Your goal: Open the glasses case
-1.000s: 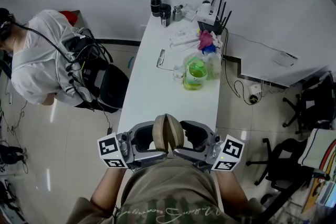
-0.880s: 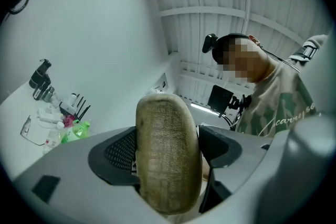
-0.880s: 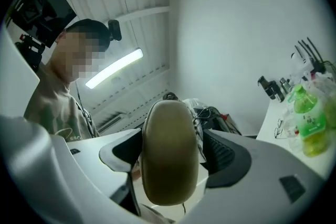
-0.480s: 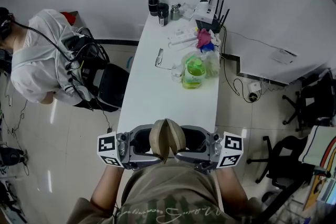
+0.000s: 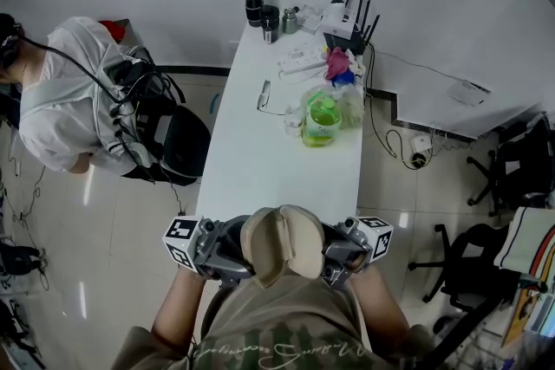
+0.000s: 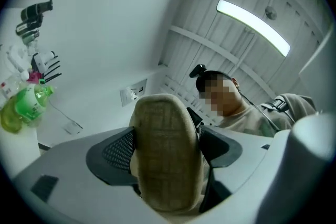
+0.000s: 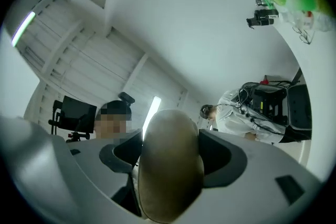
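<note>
Glasses case, over the near end of the white table, sits pinched between the jaws of left gripper and right gripper, its halves seemingly splayed partway, not fully open.

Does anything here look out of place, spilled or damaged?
Nothing spilled or damaged. Only the glasses lie loose on the table, far from the glasses case held by left tongs and right tongs.

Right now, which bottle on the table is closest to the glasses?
The green bottle, beside the glasses; the black bottle stands at the far end.
</note>
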`<act>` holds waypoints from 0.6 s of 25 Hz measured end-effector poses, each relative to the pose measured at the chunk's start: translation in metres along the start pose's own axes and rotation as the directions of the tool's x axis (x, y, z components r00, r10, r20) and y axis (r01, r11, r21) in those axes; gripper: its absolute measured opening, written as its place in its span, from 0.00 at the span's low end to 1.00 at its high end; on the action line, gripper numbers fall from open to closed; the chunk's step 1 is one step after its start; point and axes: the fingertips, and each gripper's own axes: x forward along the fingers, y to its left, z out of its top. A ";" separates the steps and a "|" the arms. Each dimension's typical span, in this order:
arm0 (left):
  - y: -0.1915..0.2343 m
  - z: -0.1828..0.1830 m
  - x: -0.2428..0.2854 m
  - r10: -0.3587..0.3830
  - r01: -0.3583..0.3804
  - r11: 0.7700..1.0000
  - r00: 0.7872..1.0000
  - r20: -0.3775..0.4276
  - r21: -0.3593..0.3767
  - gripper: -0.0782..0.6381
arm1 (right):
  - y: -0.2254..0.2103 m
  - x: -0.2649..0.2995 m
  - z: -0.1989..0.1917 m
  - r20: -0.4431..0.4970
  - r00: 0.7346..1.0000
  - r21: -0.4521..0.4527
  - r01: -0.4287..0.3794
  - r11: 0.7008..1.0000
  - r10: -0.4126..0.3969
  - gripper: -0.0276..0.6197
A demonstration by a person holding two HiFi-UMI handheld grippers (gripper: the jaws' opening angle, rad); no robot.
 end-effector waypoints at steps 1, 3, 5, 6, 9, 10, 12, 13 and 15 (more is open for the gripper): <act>0.000 -0.001 0.000 0.009 -0.009 1.000 1.000 -0.016 0.016 0.65 | -0.001 -0.001 0.002 0.015 1.000 0.007 -0.009 1.000 0.009 0.57; 0.002 -0.001 -0.001 0.030 -0.029 0.999 0.999 -0.029 0.026 0.65 | -0.003 -0.002 0.004 0.035 0.999 0.011 -0.010 1.000 0.010 0.57; 0.006 0.002 -0.005 0.055 -0.055 0.998 0.998 -0.023 0.031 0.65 | -0.005 -0.004 0.008 0.056 0.998 0.008 -0.002 1.000 0.002 0.57; 0.008 0.005 -0.007 0.072 -0.071 0.997 0.997 -0.020 0.042 0.65 | -0.005 -0.006 0.012 0.071 0.997 0.006 0.002 1.000 -0.002 0.57; 0.015 0.008 -0.015 0.146 -0.142 0.986 0.988 -0.039 0.091 0.65 | -0.005 -0.012 0.025 0.109 0.993 -0.012 0.041 0.999 -0.039 0.57; 0.016 0.008 -0.017 0.173 -0.168 0.980 0.984 -0.046 0.107 0.65 | -0.006 -0.013 0.028 0.117 0.991 -0.025 0.072 0.997 -0.068 0.57; 0.017 0.009 -0.018 0.227 -0.218 0.966 0.972 -0.058 0.141 0.65 | -0.013 -0.015 0.034 0.125 0.980 -0.071 0.165 0.984 -0.155 0.57; 0.018 0.008 -0.017 0.259 -0.245 0.955 0.964 -0.066 0.164 0.65 | -0.018 -0.017 0.036 0.123 0.970 -0.104 0.223 0.969 -0.210 0.57; 0.024 0.005 -0.012 0.335 -0.309 0.924 0.938 -0.091 0.224 0.65 | -0.028 -0.020 0.040 0.115 0.944 -0.179 0.327 0.928 -0.310 0.57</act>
